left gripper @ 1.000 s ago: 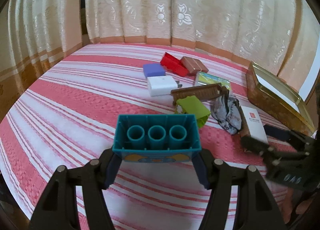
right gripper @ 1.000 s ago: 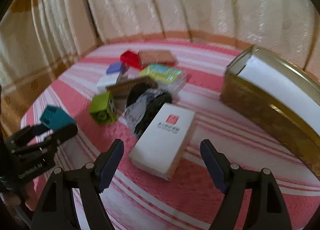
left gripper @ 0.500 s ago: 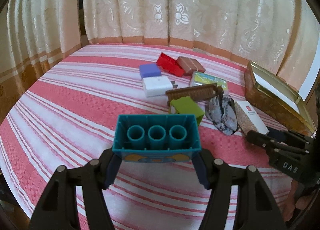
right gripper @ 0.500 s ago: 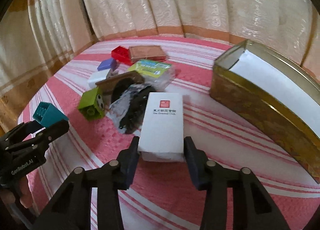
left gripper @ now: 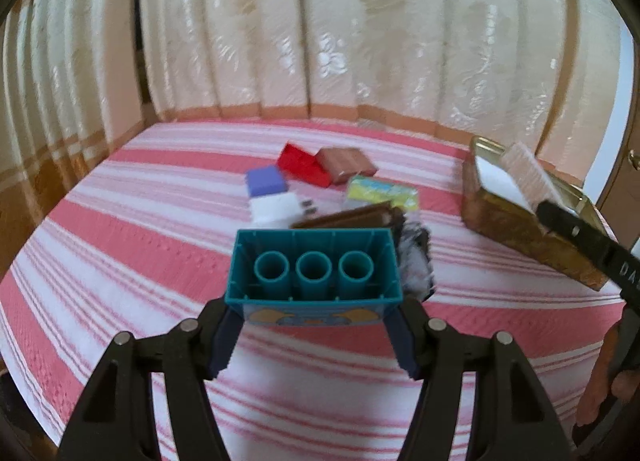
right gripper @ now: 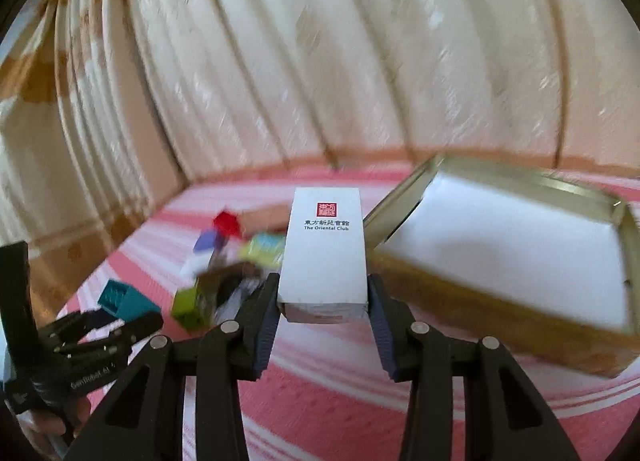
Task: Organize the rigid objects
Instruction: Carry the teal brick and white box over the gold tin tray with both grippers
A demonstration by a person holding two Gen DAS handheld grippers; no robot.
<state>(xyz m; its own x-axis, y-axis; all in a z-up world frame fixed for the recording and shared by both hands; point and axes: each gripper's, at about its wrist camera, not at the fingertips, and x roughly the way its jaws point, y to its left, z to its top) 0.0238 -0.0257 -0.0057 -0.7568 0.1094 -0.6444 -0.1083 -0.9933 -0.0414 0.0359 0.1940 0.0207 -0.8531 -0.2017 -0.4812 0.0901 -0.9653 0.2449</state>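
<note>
The right gripper (right gripper: 323, 311) clamps the near short end of a white rectangular cardboard box with a red seal and printed lettering (right gripper: 325, 251), its pads pressed on the two long side faces, so the box's long axis runs straight away from the hand and its far end points at the curtain; it hangs clear of the pink-and-white striped woven cloth (right gripper: 320, 393). The open gold metal tin with a pale white lining (right gripper: 520, 257) lies just to the right of the box and slightly beyond it, near corner almost beside the box's right edge, so I judge the coming move to be a short carry rightward over the thin shiny rim, with the box's length probably needing to line up with the tin's long side. This hand is plainly the nearer one to the tin. The left gripper (left gripper: 314, 335) holds a teal hollow plastic building brick (left gripper: 314, 271) by its short ends, open underside with three round tubes facing the camera, well left of the tin. The remaining loose pieces sit between: a red plastic block (left gripper: 302, 165), a brown ribbed bar (left gripper: 348, 163) and a white plug adapter (left gripper: 276, 208)
</note>
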